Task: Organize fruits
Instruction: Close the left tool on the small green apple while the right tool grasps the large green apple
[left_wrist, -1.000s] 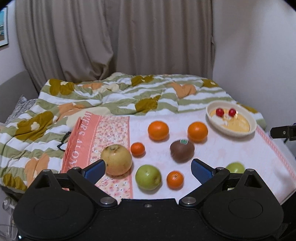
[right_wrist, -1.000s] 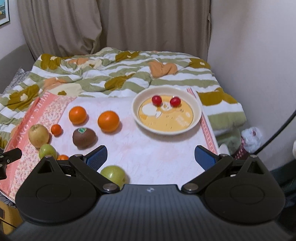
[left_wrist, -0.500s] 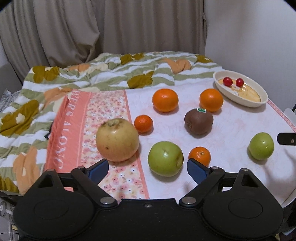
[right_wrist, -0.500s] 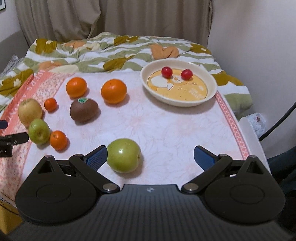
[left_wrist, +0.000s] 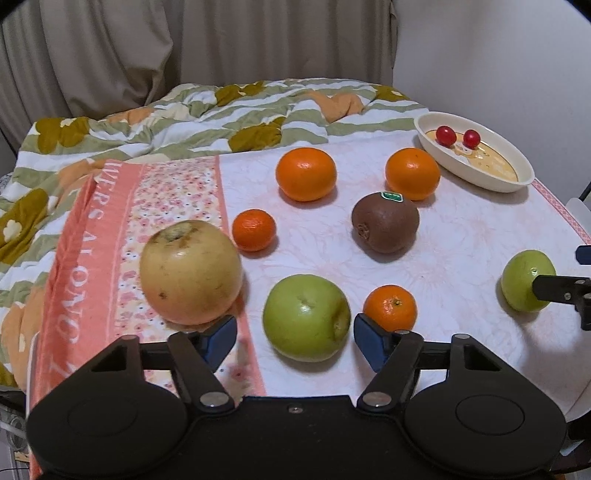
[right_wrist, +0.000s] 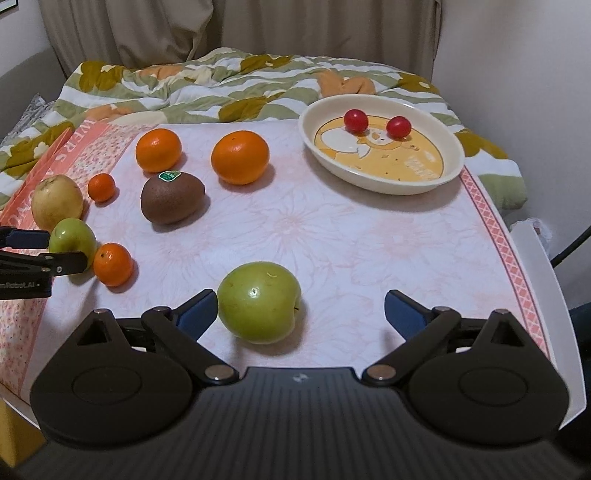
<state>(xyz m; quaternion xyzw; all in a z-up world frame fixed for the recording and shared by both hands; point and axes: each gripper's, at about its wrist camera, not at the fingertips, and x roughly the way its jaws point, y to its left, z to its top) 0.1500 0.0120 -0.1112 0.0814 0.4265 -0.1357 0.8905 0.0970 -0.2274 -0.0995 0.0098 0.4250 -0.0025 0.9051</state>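
Observation:
Fruits lie on a cloth-covered table (left_wrist: 461, 236). My left gripper (left_wrist: 295, 338) is open, its fingers either side of a green apple (left_wrist: 306, 316), apart from it. A yellow apple (left_wrist: 190, 271) sits to its left, a small mandarin (left_wrist: 390, 307) to its right. My right gripper (right_wrist: 301, 314) is open around another green apple (right_wrist: 258, 312), which lies near the left finger. Two oranges (right_wrist: 240, 157), a kiwi (right_wrist: 171, 202) and a second small mandarin (right_wrist: 101, 187) lie further back. A cream bowl (right_wrist: 380, 177) holds two cherry tomatoes (right_wrist: 355, 120).
A striped green and orange quilt (left_wrist: 221, 110) lies behind the table. A pink floral towel (left_wrist: 110, 229) covers the table's left side. Curtains and a white wall stand behind. The table's right edge (right_wrist: 532, 266) drops off beside the bowl.
Both grippers have moved forward and down toward the table. Each green apple now lies between its gripper's open fingers. The fruits have not moved.

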